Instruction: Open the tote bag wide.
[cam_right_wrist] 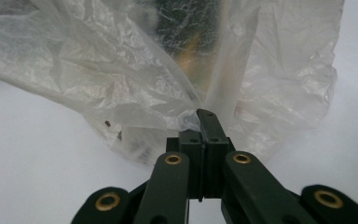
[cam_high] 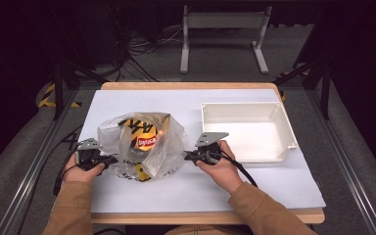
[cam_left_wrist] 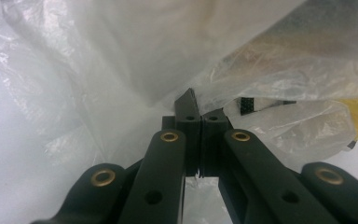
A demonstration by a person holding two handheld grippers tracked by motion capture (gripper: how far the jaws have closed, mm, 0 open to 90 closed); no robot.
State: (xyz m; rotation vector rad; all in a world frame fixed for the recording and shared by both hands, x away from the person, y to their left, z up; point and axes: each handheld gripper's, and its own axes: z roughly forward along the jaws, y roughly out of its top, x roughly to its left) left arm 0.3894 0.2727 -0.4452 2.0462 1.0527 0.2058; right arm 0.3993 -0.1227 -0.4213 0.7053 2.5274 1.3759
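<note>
Now the clear plastic bag with the chip packet sits between your tongs, near the table's front edge. Your left gripper is clamped on its left side and your right gripper on its right, so the white bin lies beyond your right hand.

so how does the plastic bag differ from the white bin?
The plastic bag is clear, crumpled and soft; the white bin is opaque, rigid and boxy. The bag holds a yellow chip packet; the bin is empty. Tongs on both sides pinch the bag; nothing touches the bin. Both rest on the table.

Overhead wide — tool cameras close on bag
</note>
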